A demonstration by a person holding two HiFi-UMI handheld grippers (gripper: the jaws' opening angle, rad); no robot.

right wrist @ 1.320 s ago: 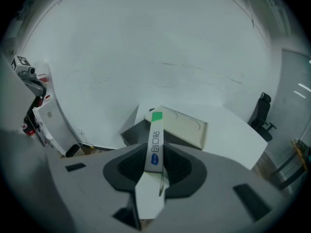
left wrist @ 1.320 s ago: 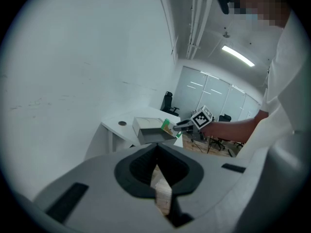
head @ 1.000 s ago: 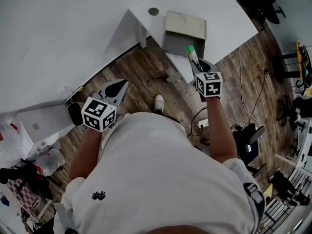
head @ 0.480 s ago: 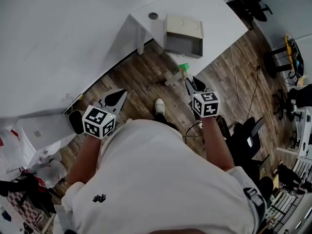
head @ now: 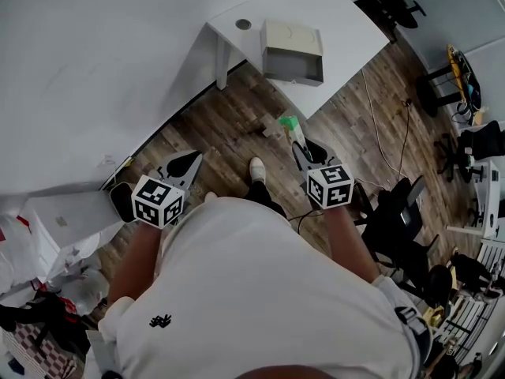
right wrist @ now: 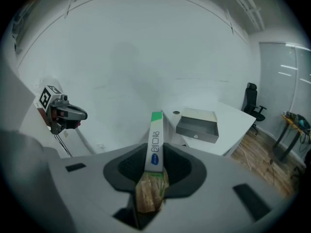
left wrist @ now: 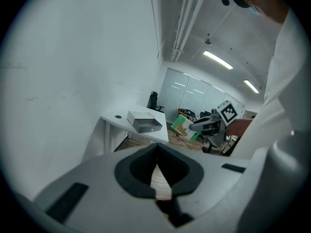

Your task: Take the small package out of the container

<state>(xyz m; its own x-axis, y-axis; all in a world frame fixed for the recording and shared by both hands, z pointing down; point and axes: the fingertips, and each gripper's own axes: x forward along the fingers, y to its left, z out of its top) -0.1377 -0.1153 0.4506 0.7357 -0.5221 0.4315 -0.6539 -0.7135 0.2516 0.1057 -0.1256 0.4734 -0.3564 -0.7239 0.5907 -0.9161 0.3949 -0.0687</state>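
My right gripper (head: pixel 301 147) is shut on the small package (head: pixel 289 125), a green-and-white packet standing up out of its jaws, over the wooden floor. The right gripper view has the package (right wrist: pixel 154 149) clamped between the pads, its clear lower end crumpled. The container (head: pixel 292 51), a grey open drawer box, sits on the white table (head: pixel 347 22), well beyond the package. My left gripper (head: pixel 185 164) is shut and empty, near the wall at my left side. From the left gripper view, the container (left wrist: pixel 144 122) and package (left wrist: pixel 183 125) both show.
A white wall runs along the left. My shoe (head: pixel 256 166) stands on the wooden floor between the grippers. Cables (head: pixel 371 101) trail across the floor right of the table. Office chairs (head: pixel 394 219) and clutter crowd the right side; bags (head: pixel 47 290) lie at lower left.
The right gripper has drawn back from the container toward my body with the package in it. The table and container now sit farther off. The left gripper has barely moved.
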